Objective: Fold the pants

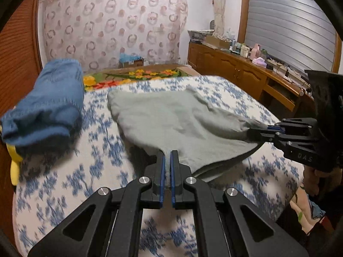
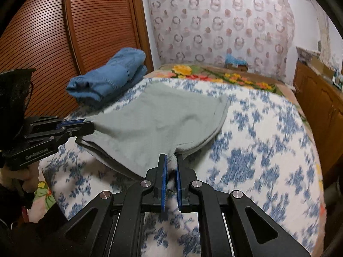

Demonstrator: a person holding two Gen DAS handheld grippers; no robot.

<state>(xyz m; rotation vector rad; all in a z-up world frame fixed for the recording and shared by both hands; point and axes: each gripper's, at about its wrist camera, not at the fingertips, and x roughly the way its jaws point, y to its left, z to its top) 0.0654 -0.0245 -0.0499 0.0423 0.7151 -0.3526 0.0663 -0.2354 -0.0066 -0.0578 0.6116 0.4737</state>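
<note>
- Broadly, we see a bed [image 1: 246, 98] covered by a white spread with blue flowers, filling most of both views; a strip of bright floral blanket [image 2: 214, 75] shows at its far end.
- Behind it we see a patterned curtain [image 1: 111, 25], a slatted wooden door [image 2: 53, 32] on one side and a wooden cabinet [image 1: 231, 68] with clutter on top on the other.
- We find the grey-green pants [image 1: 171, 120] spread across the middle of the bed, doubled over, their far edge lying on the spread and the near edge lifted between our two grippers.
- We note a folded blue garment [image 2: 111, 75] near the door side of the bed, apart from the pants.
- Our left gripper [image 1: 167, 156] is clamped tight on one near corner of the pants, cloth bunched between its blue pads.
- Our right gripper [image 2: 170, 160] is likewise pinched on the other near corner, with a wad of fabric between its fingers.
</note>
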